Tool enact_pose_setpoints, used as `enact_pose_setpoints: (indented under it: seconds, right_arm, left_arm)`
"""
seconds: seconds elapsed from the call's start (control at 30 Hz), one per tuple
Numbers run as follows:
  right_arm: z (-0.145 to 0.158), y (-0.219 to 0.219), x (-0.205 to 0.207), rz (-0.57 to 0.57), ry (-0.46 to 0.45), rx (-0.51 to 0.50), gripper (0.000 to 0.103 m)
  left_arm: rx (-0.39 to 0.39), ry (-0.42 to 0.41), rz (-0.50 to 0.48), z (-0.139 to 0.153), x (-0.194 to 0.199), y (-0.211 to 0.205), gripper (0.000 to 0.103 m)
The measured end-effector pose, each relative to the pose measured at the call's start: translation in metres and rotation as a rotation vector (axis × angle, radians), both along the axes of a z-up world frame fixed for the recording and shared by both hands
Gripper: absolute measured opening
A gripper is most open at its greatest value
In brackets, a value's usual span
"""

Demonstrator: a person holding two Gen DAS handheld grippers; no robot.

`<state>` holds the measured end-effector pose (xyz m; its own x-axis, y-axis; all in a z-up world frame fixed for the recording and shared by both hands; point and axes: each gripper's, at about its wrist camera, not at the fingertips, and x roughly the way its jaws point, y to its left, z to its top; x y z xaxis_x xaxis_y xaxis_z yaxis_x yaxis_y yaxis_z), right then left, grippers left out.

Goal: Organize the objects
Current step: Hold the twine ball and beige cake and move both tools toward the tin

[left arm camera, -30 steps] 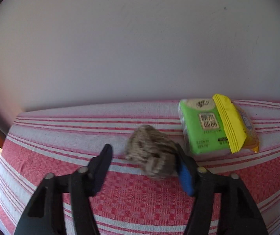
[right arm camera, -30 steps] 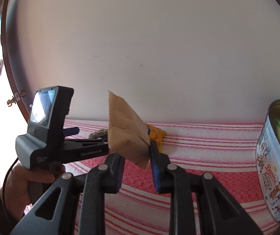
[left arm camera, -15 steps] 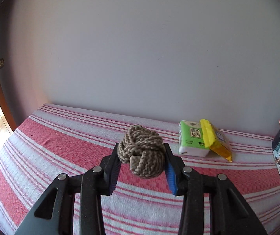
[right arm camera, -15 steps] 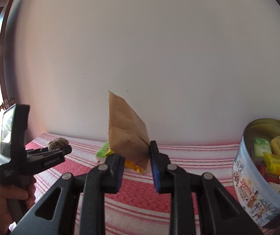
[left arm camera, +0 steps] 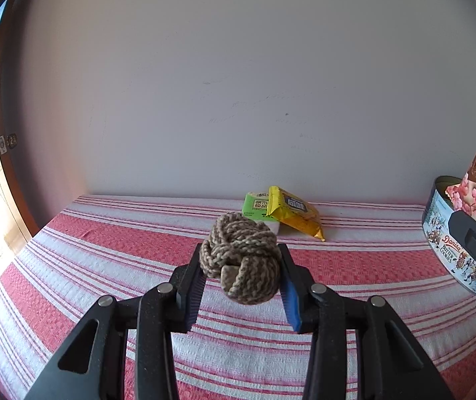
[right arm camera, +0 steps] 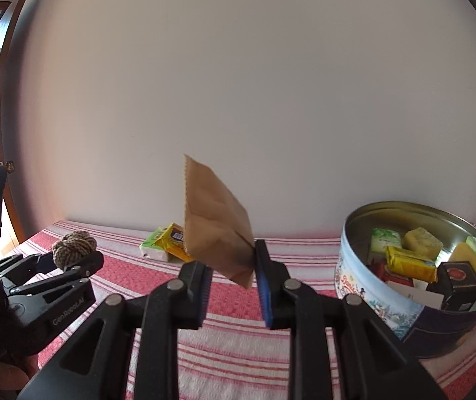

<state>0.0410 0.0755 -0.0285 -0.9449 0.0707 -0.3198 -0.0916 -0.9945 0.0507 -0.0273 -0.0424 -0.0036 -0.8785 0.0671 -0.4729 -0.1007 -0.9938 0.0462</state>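
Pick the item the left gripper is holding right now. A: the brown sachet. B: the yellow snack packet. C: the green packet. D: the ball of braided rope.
D: the left gripper is shut on the ball of braided rope, lifted above the striped cloth; the brown sachet is in the right gripper, and the other packets lie by the wall.

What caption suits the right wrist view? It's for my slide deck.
Right gripper holds a brown packet above the striped cloth, beside an open cookie tin of snacks.

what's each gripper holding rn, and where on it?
Left gripper: rope knot, clamped across its sides. Right gripper: brown packet, pinched at its lower corner.
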Motion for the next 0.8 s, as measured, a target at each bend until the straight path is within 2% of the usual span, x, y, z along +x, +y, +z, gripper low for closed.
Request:
enact_pose_setpoints:
  seconds: [0.17,0.8]
  right_arm:
    - [-0.003,0.003,0.012,0.002,0.003,0.003,0.024]
    - [0.006,-0.010,0.010,0.009,0.000,0.032,0.024]
  left_arm:
    - [-0.008,0.012,0.008,0.001,0.009,0.004,0.043]
    - [0.018,0.004,0.003,0.002,0.006,-0.003,0.043]
